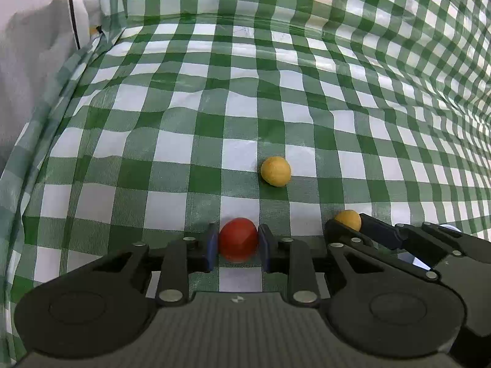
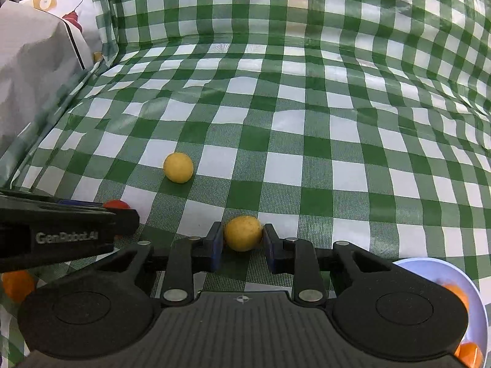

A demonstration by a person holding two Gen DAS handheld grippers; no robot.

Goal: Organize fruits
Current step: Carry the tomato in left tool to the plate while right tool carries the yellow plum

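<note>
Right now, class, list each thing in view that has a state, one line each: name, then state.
Left gripper: shut on the red fruit.
Red fruit: gripped, on the cloth.
Right gripper: shut on a yellow fruit.
Gripped yellow fruit: held between the pads, on the cloth.
Loose yellow fruit: free on the cloth.
Bowl: holding orange fruit.

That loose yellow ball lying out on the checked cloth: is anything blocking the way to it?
Nothing visible does. The loose yellow ball lies alone on the checked cloth, with bare cloth around it. But both tools are busy: the left gripper is shut on a red ball, and the right gripper on another yellow ball.
</note>
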